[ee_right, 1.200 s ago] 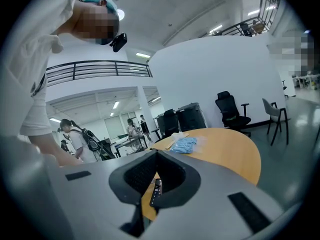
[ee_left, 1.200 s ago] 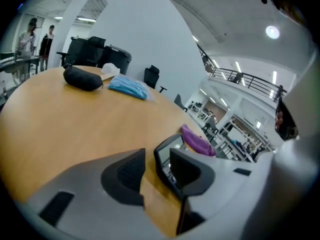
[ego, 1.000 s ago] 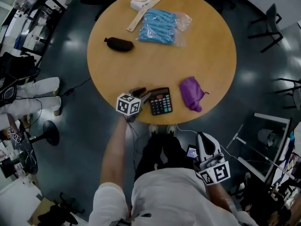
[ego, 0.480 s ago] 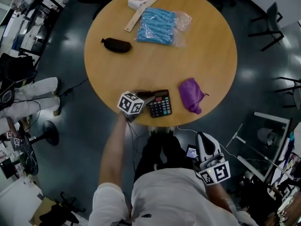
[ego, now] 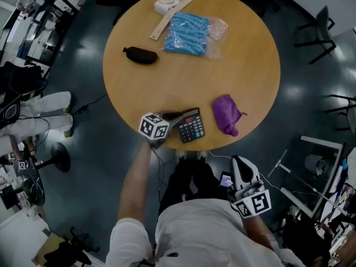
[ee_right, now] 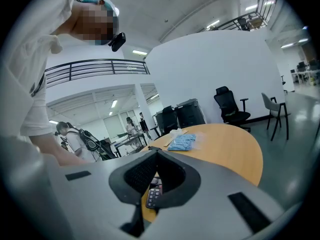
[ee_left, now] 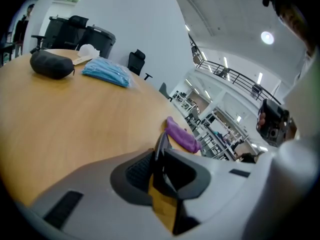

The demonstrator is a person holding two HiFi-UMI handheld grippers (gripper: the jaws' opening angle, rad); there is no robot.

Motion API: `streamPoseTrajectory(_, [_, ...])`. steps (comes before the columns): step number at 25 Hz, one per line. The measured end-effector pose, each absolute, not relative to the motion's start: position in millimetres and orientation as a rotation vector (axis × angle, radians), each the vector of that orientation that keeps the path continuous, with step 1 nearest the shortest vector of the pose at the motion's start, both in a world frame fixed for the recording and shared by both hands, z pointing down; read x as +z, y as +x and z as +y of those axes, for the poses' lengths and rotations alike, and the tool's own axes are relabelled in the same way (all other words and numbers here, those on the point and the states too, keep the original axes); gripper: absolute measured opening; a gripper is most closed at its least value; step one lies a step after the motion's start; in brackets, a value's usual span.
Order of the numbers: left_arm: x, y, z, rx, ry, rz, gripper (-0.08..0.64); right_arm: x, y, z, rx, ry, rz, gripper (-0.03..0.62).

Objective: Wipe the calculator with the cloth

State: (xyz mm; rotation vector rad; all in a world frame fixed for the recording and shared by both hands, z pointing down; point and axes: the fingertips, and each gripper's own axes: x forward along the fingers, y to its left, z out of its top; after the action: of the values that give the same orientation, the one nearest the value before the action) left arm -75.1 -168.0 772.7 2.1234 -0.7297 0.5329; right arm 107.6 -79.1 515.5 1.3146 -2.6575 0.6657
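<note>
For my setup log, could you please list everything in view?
Round wooden table: one, tan, centre.
Black button calculator: one, black, near edge.
Crumpled purple cloth: one, purple, right of calculator.
Blue packet in clear plastic: one, blue, far side.
Flat wooden ruler: one, pale, beside packet.
White rounded object: one, white, far edge.
Black oval pouch: one, black, left side.
Left tool: one, grey, jaws just closed on calculator.
Right tool: one, grey, shut, off table.
</note>
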Motion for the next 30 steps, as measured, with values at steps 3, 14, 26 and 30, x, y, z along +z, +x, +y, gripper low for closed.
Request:
streamPoseTrajectory(3, [762, -75, -164, 0.461, 2.104, -0.789, 0.060, 511, 107, -80, 0.649, 1.315, -2.673, 0.015])
streamPoseTrajectory(14, [712, -92, -120, 0.030, 1.920, -1.070, 0.051, 487, 96, -69, 0.533, 1.296, -2.762, 0.015])
streamPoseTrajectory(26, [611, -129, -55, -0.358, 1.827, -1.270, 0.051, 525, 115, -109, 0.410, 1.339, -2.643, 0.015])
streamPoseTrajectory(30, [593, -137, -53, -0.352, 1.877, -1.292, 0.051, 574, 119, -143, 0.436, 1.300, -2.520, 0.017])
